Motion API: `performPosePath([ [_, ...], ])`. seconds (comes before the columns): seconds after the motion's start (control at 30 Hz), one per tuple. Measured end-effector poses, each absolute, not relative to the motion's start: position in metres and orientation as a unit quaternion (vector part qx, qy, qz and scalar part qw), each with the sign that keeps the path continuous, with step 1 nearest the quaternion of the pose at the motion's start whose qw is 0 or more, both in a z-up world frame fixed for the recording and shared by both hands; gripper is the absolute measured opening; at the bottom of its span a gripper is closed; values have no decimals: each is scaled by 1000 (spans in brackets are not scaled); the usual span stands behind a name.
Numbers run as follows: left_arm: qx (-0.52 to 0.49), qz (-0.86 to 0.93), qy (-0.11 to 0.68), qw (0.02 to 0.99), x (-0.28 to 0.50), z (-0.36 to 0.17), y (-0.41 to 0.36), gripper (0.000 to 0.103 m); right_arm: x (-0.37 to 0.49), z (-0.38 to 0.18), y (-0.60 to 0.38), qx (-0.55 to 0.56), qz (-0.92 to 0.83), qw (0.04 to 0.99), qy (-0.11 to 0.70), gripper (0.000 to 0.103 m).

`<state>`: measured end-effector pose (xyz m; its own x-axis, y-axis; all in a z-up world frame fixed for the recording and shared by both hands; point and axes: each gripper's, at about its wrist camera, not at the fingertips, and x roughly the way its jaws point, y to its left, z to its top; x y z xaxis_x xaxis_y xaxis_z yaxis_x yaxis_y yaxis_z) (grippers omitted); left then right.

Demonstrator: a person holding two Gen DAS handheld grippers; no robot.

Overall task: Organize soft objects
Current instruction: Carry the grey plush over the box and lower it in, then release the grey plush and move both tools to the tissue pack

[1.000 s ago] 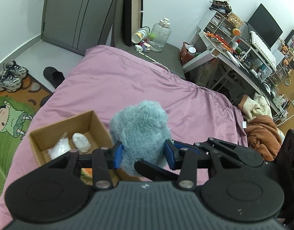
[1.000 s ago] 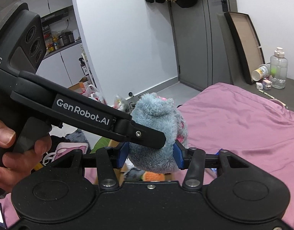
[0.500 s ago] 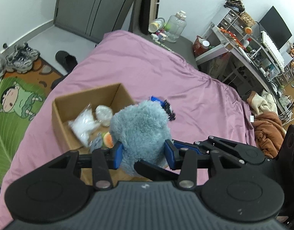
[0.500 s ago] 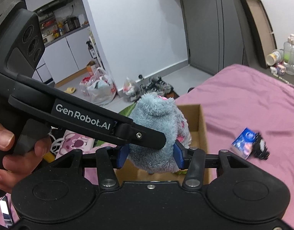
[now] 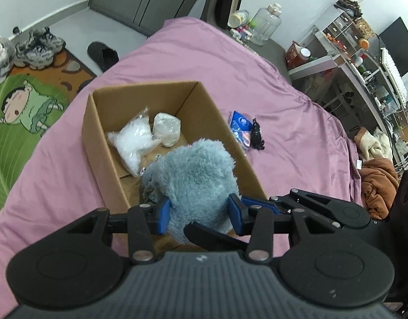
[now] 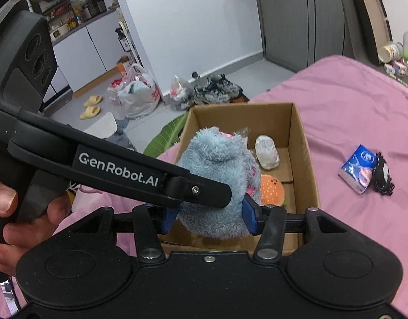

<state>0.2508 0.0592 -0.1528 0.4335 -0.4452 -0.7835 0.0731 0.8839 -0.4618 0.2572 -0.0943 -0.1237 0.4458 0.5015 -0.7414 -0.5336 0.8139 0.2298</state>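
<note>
Both grippers are shut on one fluffy blue-grey plush toy (image 5: 196,183), which also shows in the right wrist view (image 6: 217,183). My left gripper (image 5: 200,214) and right gripper (image 6: 207,219) hold it over the near end of an open cardboard box (image 5: 97,122) on the pink bed. The box (image 6: 305,143) holds a white fluffy bag (image 5: 134,143), a pale wrapped bundle (image 5: 166,129) and an orange burger-shaped toy (image 6: 273,191). A blue packet (image 5: 239,126) and a black frilly item (image 5: 257,138) lie on the bed right of the box.
The pink bed sheet (image 5: 230,74) spreads all around the box. Shoes (image 5: 38,47) and a cartoon rug (image 5: 20,111) are on the floor to the left. A cluttered desk (image 5: 358,61) stands at the right, with brown clothes (image 5: 379,183) beside the bed.
Both grippers have carried the plush forward and down over the box. The box now fills more of both views and the burger toy shows beside the plush.
</note>
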Motion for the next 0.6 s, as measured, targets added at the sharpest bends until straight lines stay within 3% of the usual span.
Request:
performPosePath([
  [0.3,-176,-143,538,812,267,-173,51,45,275,-142,-85,-20,288,825,485,57],
  [0.6,-170,-133,549,807,271,-170,52,57,276,-150,-87,3,300,805,512,64],
])
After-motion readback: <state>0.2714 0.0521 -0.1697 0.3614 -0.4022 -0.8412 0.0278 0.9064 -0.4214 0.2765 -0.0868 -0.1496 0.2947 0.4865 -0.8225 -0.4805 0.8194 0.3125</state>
